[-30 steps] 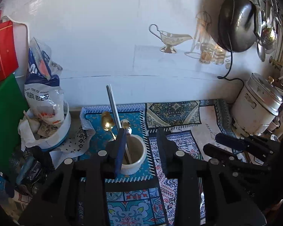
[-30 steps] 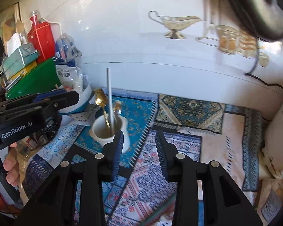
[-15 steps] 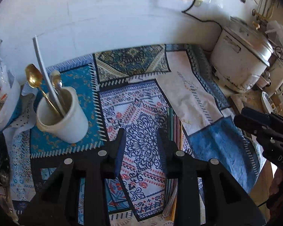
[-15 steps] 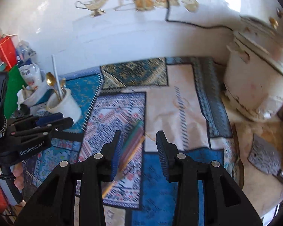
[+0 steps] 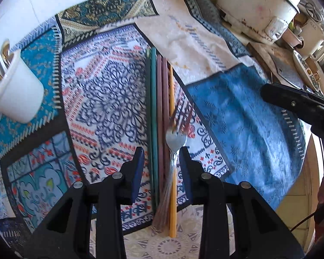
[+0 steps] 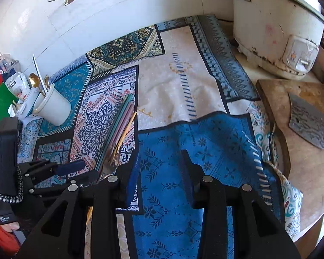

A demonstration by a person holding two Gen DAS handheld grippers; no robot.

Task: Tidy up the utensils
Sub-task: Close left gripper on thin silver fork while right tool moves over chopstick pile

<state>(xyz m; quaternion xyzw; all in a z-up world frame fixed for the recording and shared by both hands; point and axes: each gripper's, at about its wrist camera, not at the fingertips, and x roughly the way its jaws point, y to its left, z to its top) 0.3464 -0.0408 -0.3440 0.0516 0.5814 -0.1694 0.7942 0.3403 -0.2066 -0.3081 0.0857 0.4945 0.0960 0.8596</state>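
Utensils are lying in a tight bundle on the patterned cloth point(image 5: 110, 99) covering the bench: green chopsticks point(image 5: 153, 112), mauve chopsticks point(image 5: 163, 99), a yellow chopstick point(image 5: 172, 172) and a metal fork point(image 5: 175, 142) resting on top of them, its tines blurred. The left hand-held gripper point(image 5: 162, 157) is hovering over this bundle with its jaws spread, one finger on either side of the fork and chopsticks, gripping nothing. The right hand-held gripper point(image 6: 159, 166) is hanging open and empty above the blue part of the cloth, just beside the bundle. A white cup point(image 5: 17, 95) holding gold spoons point(image 6: 35, 82) is standing near the bench's back left edge. A rice cooker point(image 6: 276, 30) is sitting at the back right corner, and a cleaver point(image 6: 311, 123) is lying on a cutting board point(image 6: 278, 99) near the right edge.
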